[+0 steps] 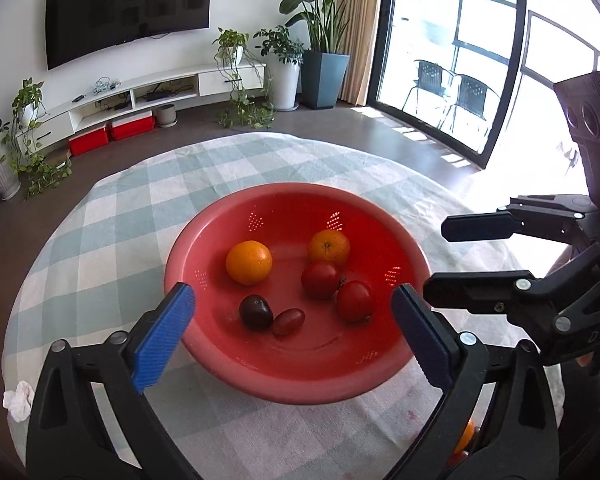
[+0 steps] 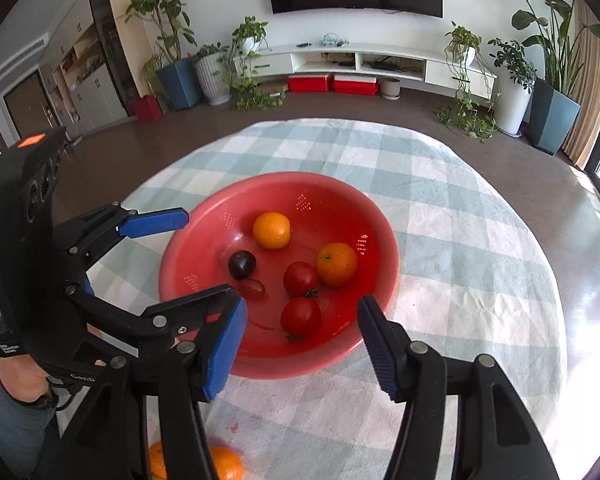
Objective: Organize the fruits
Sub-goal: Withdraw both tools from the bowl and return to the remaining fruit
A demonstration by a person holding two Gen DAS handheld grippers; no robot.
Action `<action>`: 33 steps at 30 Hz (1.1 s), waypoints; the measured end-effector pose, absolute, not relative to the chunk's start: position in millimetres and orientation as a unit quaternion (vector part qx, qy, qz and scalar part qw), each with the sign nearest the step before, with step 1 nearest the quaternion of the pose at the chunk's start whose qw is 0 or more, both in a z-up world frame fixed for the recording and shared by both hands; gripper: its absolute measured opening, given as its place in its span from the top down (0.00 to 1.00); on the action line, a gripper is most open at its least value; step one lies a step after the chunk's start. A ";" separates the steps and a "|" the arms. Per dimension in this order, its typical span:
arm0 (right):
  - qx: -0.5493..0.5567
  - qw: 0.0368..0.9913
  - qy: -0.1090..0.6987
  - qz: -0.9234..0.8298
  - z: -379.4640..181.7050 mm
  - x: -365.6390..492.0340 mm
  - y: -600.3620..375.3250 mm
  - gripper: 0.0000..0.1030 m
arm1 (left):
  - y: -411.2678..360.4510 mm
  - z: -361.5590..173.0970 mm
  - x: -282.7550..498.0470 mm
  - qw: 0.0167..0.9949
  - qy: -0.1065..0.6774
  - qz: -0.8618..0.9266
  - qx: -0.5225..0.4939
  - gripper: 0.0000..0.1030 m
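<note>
- The round red plastic colander bowl [image 1: 300, 380] sits on the checked-cloth counter [image 1: 112, 216].
- It holds two oranges [image 1: 249, 262], two red tomatoes [image 1: 320, 280], a dark plum [image 1: 255, 312] and a small red grape tomato [image 1: 288, 321].
- The left tool [image 1: 292, 336] hangs spread wide, pinching nothing.
- The right tool [image 2: 300, 344] is parted, empty.
- Another orange [image 2: 224, 464] lies on the cloth below it.

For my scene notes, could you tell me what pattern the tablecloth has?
The tablecloth has pale green and white checks, clearest in the right wrist view.

You can read "DAS" on the right gripper [image 1: 436, 262] body and "Gen" on the left gripper [image 2: 212, 252] body.
</note>
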State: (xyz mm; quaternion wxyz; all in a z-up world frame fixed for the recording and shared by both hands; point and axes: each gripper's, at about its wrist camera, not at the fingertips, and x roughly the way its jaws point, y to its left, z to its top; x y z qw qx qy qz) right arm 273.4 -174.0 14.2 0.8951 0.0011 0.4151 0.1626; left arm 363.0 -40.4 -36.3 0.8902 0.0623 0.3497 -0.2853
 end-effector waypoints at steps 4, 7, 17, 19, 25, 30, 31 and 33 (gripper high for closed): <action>0.021 0.903 0.394 0.172 16.1 237.4 -179.3 0.33 | -37.8 -29.0 340.4 0.894 0.341 -0.286 0.063 0.01; 0.038 0.906 0.384 0.175 12.3 208.3 -185.4 0.32 | -33.3 -26.2 319.5 0.897 0.334 -0.282 0.058 0.00; 0.112 0.912 0.362 0.159 -8.7 141.9 -203.0 0.31 | -0.5 -58.0 231.3 0.896 0.363 -0.256 -0.011 0.00; 0.122 0.913 0.358 0.154 -12.4 134.1 -203.7 0.31 | 1.5 -61.3 212.7 0.896 0.368 -0.248 -0.014 0.01; 0.130 0.910 0.366 0.143 -28.3 123.6 -203.1 0.31 | -5.4 -73.9 174.8 0.889 0.392 -0.238 0.012 0.01; 0.119 0.912 0.366 0.144 -33.1 112.0 -198.9 0.36 | -17.4 -86.1 160.7 0.881 0.406 -0.241 0.027 0.01; 0.114 0.912 0.366 0.145 -34.7 109.9 -198.0 0.37 | -20.4 -86.9 157.7 0.881 0.405 -0.244 0.033 0.01; 0.106 0.912 0.367 0.147 -36.0 109.1 -195.9 0.39 | -25.9 -87.6 153.4 0.880 0.402 -0.248 0.042 0.01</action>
